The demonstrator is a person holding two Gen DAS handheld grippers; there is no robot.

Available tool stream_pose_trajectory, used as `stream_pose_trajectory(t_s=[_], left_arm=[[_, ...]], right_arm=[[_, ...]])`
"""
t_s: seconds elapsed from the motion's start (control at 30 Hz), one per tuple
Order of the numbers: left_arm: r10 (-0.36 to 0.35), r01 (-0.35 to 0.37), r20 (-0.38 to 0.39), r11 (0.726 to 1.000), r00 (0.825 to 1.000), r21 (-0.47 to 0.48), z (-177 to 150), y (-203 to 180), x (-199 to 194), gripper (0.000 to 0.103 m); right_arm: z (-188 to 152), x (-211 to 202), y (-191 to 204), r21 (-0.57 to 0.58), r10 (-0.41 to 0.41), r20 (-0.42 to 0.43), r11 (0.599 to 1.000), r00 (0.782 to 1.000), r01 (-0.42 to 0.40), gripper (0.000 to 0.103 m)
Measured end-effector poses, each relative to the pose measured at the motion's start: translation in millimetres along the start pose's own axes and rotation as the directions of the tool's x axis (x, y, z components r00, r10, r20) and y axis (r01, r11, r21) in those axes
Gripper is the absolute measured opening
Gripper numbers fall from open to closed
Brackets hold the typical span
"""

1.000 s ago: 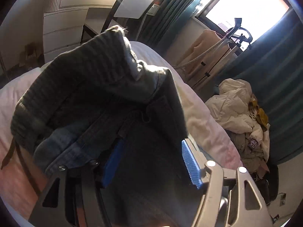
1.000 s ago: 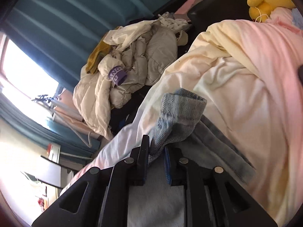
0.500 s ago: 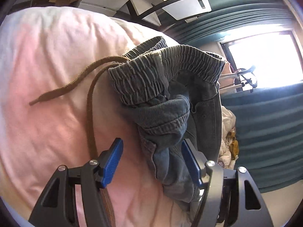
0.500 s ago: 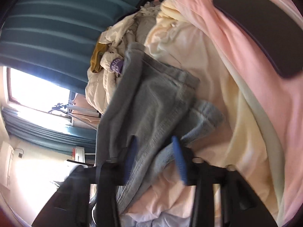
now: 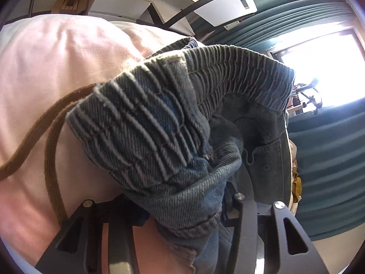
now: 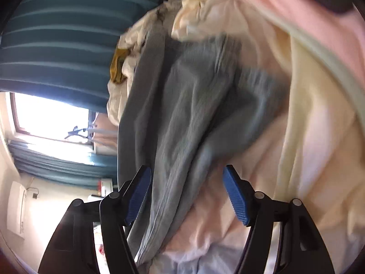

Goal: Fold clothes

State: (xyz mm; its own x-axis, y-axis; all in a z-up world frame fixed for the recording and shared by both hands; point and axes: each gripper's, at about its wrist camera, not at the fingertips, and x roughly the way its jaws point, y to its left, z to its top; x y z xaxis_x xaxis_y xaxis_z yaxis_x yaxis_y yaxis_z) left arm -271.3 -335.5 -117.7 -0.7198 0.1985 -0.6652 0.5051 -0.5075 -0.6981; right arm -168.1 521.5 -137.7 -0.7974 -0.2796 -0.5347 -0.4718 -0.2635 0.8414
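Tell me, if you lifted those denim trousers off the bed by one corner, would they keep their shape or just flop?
The denim trousers would probably flop: they already lie bunched and creased on the pink bedding. The thick gathered waistband suggests some weight, and the loose brown drawstring would likely dangle.

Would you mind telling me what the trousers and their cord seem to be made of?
The trousers look like washed blue-grey denim, matte: diagonal twill ribs show, with a gathered elastic waistband. The cord looks like a flat brown woven lace, probably cotton; its fibre cannot be told for certain.
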Motion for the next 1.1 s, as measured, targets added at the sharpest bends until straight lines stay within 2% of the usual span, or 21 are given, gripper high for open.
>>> stream_pose_trajectory(t_s=[0.07, 0.23, 0.27, 0.3, 0.33, 0.4, 0.5, 0.63, 0.77, 0.9, 1.03, 1.1], left_arm=[[0.022, -0.022, 0.003, 1.0, 1.0, 0.003, 1, -2, 0, 0.039], [0.082, -0.084, 0.041, 0.996, 0.996, 0.031, 4, -13, -16, 0.018], [0.08, -0.081, 0.051, 0.996, 0.996, 0.029, 5, -14, -21, 0.017], [0.08, -0.082, 0.06, 0.996, 0.995, 0.022, 5, -15, -28, 0.014], [0.076, -0.077, 0.07, 0.997, 0.995, 0.008, 6, -16, -36, 0.013], [0.059, -0.058, 0.085, 0.998, 0.995, -0.017, 8, -19, -53, 0.012], [0.048, -0.046, 0.098, 0.999, 0.994, -0.02, 10, -27, -84, 0.012], [0.048, -0.045, 0.119, 0.999, 0.992, -0.026, 23, -35, -120, 0.011], [0.072, -0.066, 0.096, 0.996, 0.993, -0.058, 27, -20, -151, 0.011], [0.103, -0.098, 0.062, 0.992, 0.993, -0.076, 12, 26, -186, 0.012], [0.142, -0.142, -0.009, 0.986, 0.99, -0.084, -5, 74, -184, 0.012], [0.123, -0.124, -0.008, 0.989, 0.992, -0.084, -13, 84, -182, 0.013]], right_arm=[[-2, 19, -1, 0.016, 0.008, -0.056, 1.0, 0.998, -0.007, 0.066], [21, 43, 8, -0.049, 0.018, -0.008, 0.999, 1.0, -0.018, 0.063], [24, 46, 11, -0.07, 0.014, -0.003, 0.997, 1.0, -0.014, 0.057], [25, 46, 12, -0.084, 0.004, 0.01, 0.996, 1.0, -0.003, 0.044], [25, 43, 12, -0.089, -0.002, 0.019, 0.996, 1.0, 0.003, 0.039], [23, 32, 12, -0.093, 0.009, 0.029, 0.996, 1.0, -0.006, 0.018], [17, 11, 18, -0.134, 0.053, 0.038, 0.99, 0.998, -0.048, 0.009], [6, -18, 37, -0.222, 0.087, 0.049, 0.972, 0.995, -0.074, 0.007], [-7, -43, 43, -0.231, 0.122, 0.029, 0.967, 0.992, -0.112, 0.007], [-31, -59, 34, -0.15, 0.125, -0.042, 0.98, 0.991, -0.13, 0.007], [-39, -65, -5, 0.017, 0.128, -0.151, 0.992, 0.98, -0.127, 0.007], [-37, -60, -21, 0.08, 0.137, -0.183, 0.989, 0.974, -0.124, 0.007]])
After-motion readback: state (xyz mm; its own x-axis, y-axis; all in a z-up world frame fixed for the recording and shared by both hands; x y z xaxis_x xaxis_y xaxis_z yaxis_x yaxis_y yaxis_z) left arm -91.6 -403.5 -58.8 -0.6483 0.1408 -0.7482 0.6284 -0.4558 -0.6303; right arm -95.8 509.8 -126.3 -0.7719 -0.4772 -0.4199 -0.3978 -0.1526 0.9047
